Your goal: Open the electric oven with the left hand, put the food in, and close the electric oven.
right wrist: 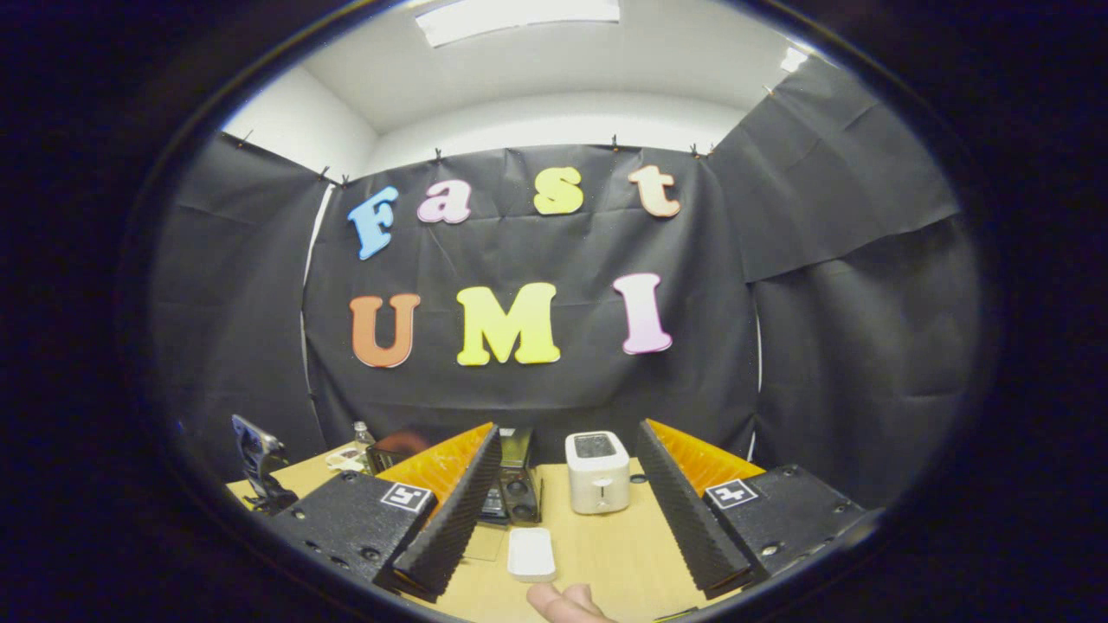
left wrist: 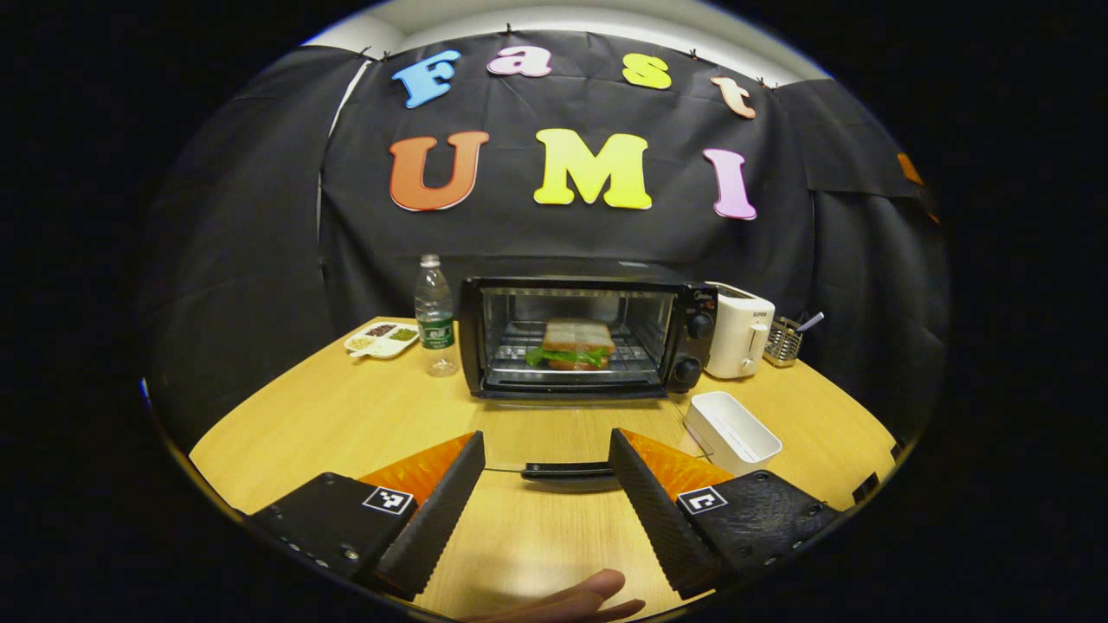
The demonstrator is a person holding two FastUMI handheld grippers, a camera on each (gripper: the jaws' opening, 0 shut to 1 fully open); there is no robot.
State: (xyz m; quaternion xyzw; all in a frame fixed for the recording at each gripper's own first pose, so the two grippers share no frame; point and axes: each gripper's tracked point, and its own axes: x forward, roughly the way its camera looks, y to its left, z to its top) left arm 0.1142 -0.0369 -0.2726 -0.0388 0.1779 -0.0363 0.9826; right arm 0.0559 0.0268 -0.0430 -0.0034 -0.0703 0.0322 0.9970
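Note:
The black electric oven (left wrist: 684, 298) stands at the back of the table with its glass door folded down flat toward me. A sandwich (left wrist: 571, 344) with green lettuce rests on the rack inside. The door's dark handle (left wrist: 567, 472) lies between the fingers of my left gripper (left wrist: 545, 439), which is open and not pressing on it. My right gripper (right wrist: 569, 428) is held higher and farther back, open and holding nothing. Its near finger hides part of the oven (right wrist: 515, 484). The left gripper's body (right wrist: 255, 467) appears at the left edge of the right gripper view.
A white toaster (left wrist: 737, 329) stands right of the oven, with a wire utensil holder (left wrist: 783, 339) beyond it. An empty white tray (left wrist: 731, 428) lies at front right. A water bottle (left wrist: 434, 316) and a snack plate (left wrist: 381, 339) sit left. A fingertip (left wrist: 571, 601) shows below.

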